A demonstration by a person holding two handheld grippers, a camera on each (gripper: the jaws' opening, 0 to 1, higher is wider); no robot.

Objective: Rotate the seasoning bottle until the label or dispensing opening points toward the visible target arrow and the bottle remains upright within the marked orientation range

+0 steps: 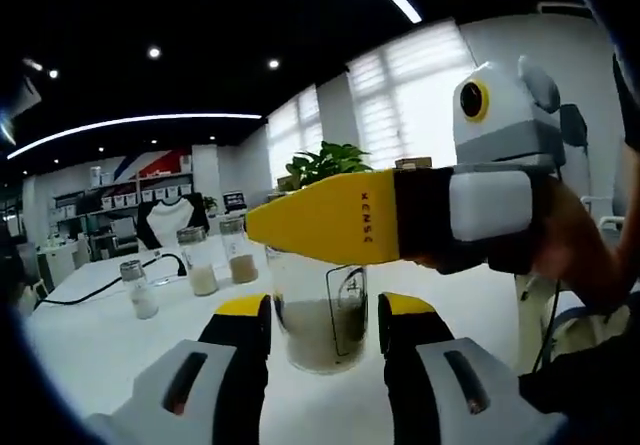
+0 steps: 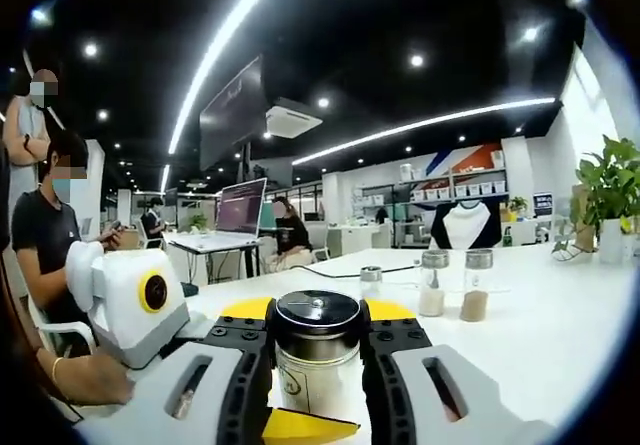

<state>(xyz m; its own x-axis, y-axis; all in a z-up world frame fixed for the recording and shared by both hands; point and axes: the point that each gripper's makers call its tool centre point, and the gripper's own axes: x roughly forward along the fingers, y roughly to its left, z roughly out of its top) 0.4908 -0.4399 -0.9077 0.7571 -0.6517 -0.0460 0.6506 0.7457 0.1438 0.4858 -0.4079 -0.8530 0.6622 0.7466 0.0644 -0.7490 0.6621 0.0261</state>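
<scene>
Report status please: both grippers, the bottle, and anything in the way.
Left gripper astride seasoning bottle body, contact unclear. Right gripper shut on its cap. Bottle upright on white table. Three other shakers stand farther back.

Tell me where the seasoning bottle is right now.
The seasoning bottle stands upright on the white table, between the left gripper fingers; the right gripper closes around its lid from above.

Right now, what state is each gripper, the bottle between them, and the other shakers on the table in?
Bottle: upright on the table, part full of pale seasoning, cap on.
Left gripper: around the bottle's lower body.
Right gripper: around the bottle's cap.
Three other shakers: upright, untouched, farther back.
</scene>
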